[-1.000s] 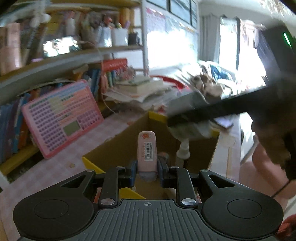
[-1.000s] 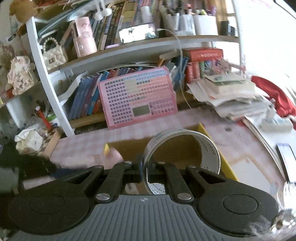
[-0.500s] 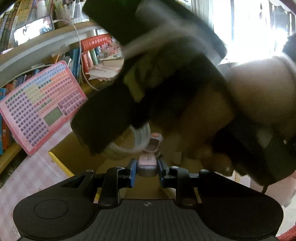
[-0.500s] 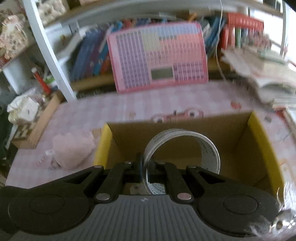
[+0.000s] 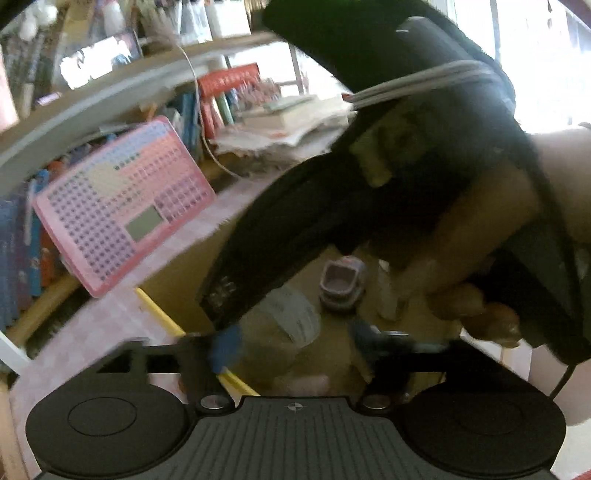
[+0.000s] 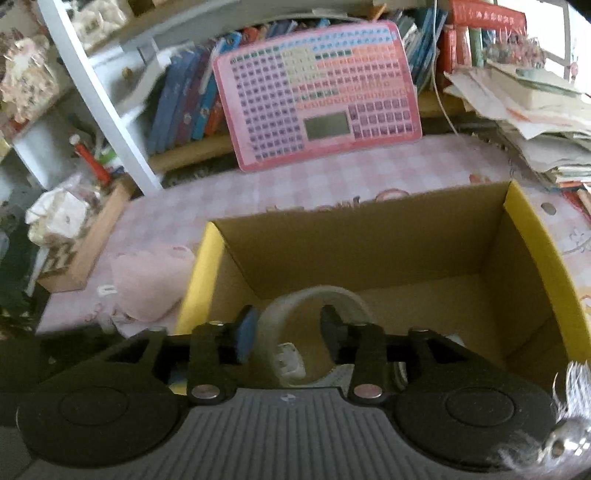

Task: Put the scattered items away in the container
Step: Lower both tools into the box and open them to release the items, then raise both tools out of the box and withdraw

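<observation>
Right wrist: tape roll (image 6: 314,325) inside cardboard box (image 6: 532,236), far half bare.

— What fills the far side of the room?

— A white, curved-frame bookshelf (image 6: 110,110), packed with upright blue-spined books (image 6: 184,99) on its lower level. A pink rectangular chart board with rows of small coloured squares (image 6: 317,92) leans against them.

— And what is the surface underneath?

— A tabletop under a pale pink-and-white checked cloth (image 6: 332,177). At the far right sits a messy stack of papers and books (image 6: 535,110), with red-spined books (image 6: 484,22) standing behind it. At the left is a shallow wooden tray (image 6: 92,240).

— How is the light?

— Strong daylight pours through a bright window (image 5: 535,55) at the far right, washing out that corner.
</observation>
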Demonstrator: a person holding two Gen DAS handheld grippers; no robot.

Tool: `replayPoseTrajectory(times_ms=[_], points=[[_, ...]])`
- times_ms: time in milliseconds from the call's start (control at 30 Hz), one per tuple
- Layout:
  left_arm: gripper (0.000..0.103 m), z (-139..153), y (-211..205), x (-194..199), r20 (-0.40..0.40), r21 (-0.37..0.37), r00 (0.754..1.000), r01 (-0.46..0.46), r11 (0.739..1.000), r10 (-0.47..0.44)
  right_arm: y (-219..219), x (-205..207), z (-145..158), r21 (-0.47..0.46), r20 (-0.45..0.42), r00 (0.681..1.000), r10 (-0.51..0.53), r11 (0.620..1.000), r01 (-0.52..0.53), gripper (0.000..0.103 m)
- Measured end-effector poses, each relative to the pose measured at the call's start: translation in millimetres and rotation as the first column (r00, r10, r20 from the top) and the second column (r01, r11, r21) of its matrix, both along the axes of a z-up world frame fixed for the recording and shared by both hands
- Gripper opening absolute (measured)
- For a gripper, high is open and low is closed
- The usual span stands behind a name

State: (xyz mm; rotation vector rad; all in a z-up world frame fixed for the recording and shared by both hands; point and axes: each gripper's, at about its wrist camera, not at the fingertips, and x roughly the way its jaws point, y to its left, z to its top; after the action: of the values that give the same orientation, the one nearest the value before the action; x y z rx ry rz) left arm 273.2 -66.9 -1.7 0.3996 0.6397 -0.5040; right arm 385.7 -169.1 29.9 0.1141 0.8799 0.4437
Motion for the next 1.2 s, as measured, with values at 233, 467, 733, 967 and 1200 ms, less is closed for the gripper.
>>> replayPoseTrajectory(times_ms=[233, 467, 733, 967, 1200], points=[[0.080, 30, 9, -38, 0.080, -0.058, 0.997, 0.023, 0.998, -0.019, -16, -43, 34, 0.028, 0.109, 0.992, -0.063, 0.998, 0.061, 0.046], [0.083, 58, 18, -59, 0.140, -0.112, 0.990, 0.031, 0.993, -0.015, -32, -89, 62, -0.002, 0.221, 0.965, -0.141, 0.989, 0.145, 0.047], [0.085, 73, 30, -88, 0.120, -0.172, 0.991, 0.080, 0.982, -0.060, -52, -150, 73, -0.048, 0.290, 0.926, -0.241, 0.963, 0.266, 0.054], [0.085, 67, 38, -110, 0.106, -0.176, 0.989, 0.123, 0.977, -0.105, -61, -197, 68, -0.090, 0.321, 0.890, -0.323, 0.925, 0.369, 0.056], [0.087, 52, 56, -131, 0.070, -0.168, 0.986, 0.163, 0.972, -0.153, -56, -232, 53, -0.105, 0.306, 0.864, -0.401, 0.887, 0.449, 0.060]])
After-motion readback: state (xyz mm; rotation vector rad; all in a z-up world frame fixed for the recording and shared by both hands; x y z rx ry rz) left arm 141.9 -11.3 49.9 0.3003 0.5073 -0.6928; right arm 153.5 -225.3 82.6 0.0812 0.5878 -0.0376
